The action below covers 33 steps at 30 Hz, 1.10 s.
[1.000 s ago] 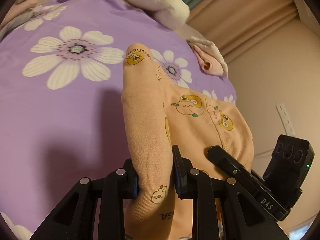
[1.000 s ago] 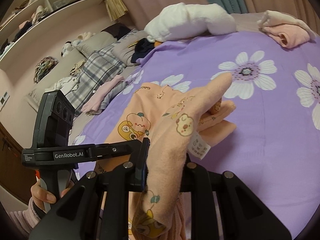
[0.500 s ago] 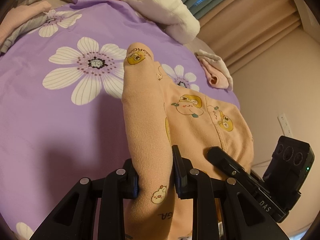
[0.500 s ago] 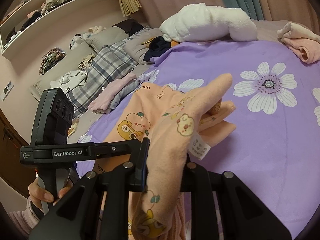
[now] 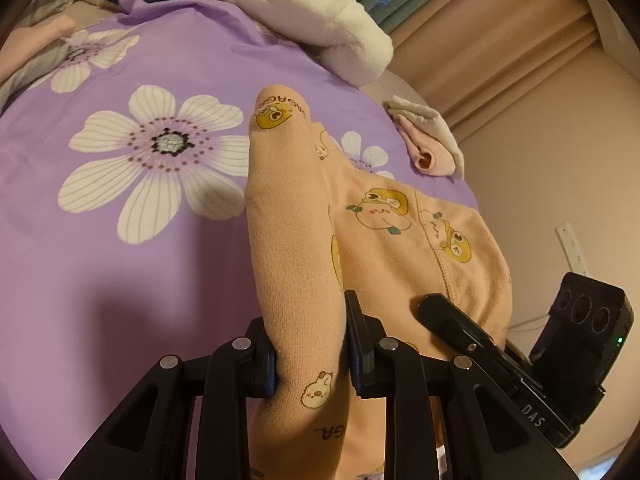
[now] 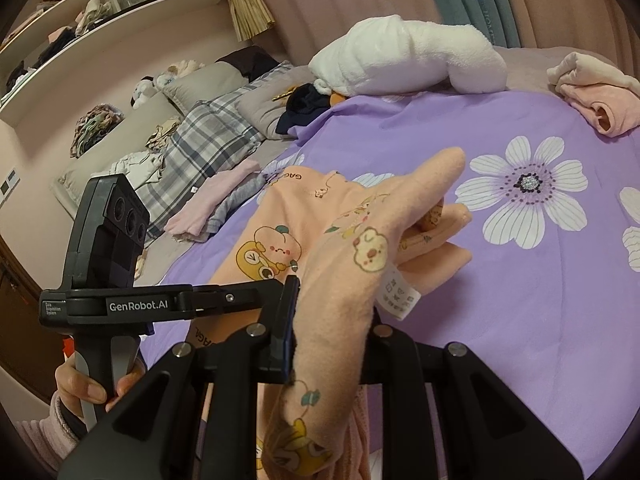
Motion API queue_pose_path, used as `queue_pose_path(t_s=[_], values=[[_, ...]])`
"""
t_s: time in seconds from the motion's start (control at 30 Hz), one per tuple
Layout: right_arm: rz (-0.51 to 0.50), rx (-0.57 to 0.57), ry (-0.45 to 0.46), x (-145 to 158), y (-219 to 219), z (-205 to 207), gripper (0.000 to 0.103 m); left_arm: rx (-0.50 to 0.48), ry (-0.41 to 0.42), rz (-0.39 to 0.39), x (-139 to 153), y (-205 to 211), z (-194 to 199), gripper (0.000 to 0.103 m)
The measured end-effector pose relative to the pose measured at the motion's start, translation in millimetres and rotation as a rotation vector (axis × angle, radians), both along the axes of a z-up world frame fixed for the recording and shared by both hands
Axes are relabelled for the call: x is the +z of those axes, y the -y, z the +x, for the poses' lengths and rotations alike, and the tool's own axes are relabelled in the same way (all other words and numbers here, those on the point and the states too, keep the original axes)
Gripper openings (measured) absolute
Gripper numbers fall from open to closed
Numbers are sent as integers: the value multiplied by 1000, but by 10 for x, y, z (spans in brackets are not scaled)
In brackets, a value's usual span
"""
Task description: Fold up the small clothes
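Pinching peach garment (image 5: 384,240) edges, left gripper (image 5: 310,356), right gripper (image 6: 332,336); purple bedspread (image 5: 120,280) beyond.

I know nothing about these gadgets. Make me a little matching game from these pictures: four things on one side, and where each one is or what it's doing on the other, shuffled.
Things:
1. peach garment
2. white plush blanket
3. pink bundle
4. left claw

Places or states:
A. rolled up near the far right corner of the bedspread
B. clamped shut on cloth
C. heaped at the far edge, by the curtains
D. pinched by both claws, lifted above the bedspread

Pairs: 1-D, 2-C, 3-A, 4-B
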State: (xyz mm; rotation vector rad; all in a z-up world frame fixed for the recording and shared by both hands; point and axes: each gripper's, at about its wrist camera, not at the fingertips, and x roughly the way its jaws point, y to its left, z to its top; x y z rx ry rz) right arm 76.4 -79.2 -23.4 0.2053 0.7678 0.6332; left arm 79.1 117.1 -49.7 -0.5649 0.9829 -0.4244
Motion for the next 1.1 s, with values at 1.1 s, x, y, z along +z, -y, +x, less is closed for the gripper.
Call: queue_pose_path(t_s=[1.1], values=[[26,-94,-19,-241,473,560,20,-84,-20,97,-124,488,593,24]])
